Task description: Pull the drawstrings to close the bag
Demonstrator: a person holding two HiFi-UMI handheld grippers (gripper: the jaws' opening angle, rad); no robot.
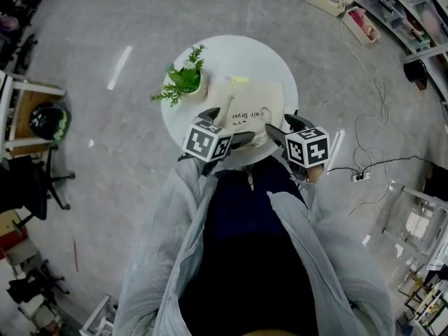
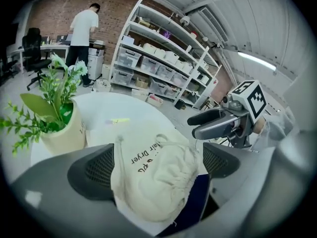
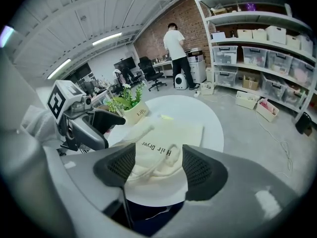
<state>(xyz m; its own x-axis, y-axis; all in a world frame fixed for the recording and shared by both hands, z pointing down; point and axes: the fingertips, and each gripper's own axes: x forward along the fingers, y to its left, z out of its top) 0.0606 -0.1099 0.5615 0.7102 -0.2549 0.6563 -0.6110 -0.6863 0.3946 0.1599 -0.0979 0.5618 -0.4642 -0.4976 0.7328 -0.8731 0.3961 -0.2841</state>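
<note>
Bag (image 1: 252,103) lies flat on the round white counter (image 1: 231,51), its long axis running twelve to six and its gathered mouth pointing at six. Left claw (image 2: 158,165) and right claw (image 3: 158,166) are both released beside that mouth.

Head view steeply downward, both gripper views low, close, sharing the bag (image 1: 250,102)

Potted plant (image 1: 185,80) on round white table (image 1: 241,53); shelving (image 2: 158,63), person (image 2: 83,29) behind.
</note>
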